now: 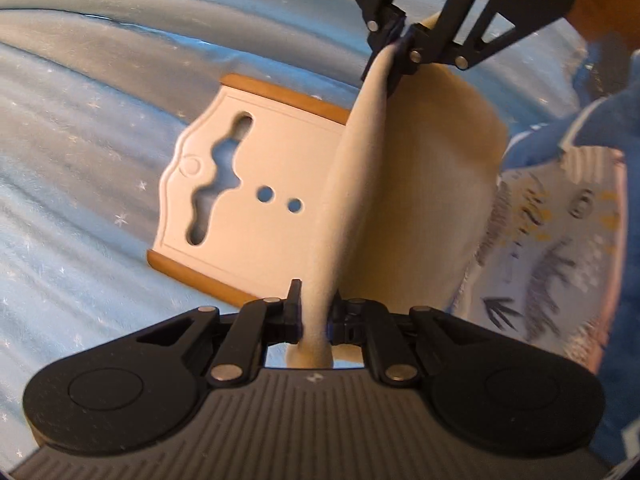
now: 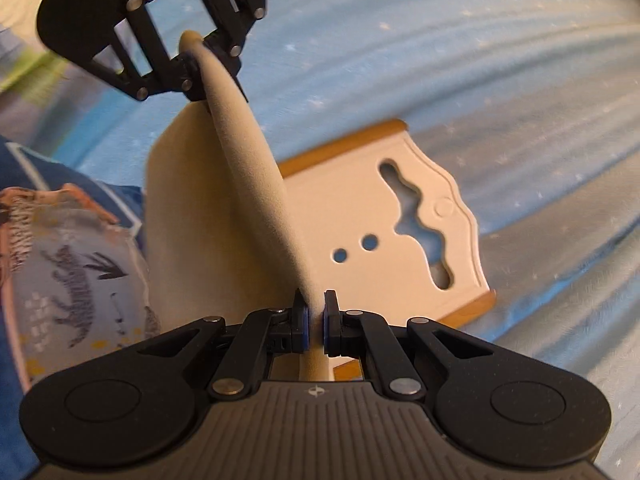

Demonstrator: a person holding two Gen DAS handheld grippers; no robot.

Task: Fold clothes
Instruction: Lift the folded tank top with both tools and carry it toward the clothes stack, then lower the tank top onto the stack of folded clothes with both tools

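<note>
A cream cloth (image 1: 420,200) hangs stretched between my two grippers, its top edge taut and the rest drooping toward the bed. In the left wrist view my left gripper (image 1: 316,308) is shut on one end of that edge. My right gripper (image 1: 394,44) is shut on the far end. From the right wrist camera, the right gripper (image 2: 316,312) pinches the cream cloth (image 2: 188,220), with the left gripper (image 2: 196,66) clamped on it at the top. Below the cloth lies a white folding board (image 1: 272,152) with orange side strips, partly hidden by the cloth.
The folding board (image 2: 384,292) rests on a light blue bedsheet (image 1: 80,160) with small white stars and long creases. A grey patterned garment with animal prints (image 1: 552,248) (image 2: 76,272) and a blue fabric (image 1: 580,128) lie beside the cloth.
</note>
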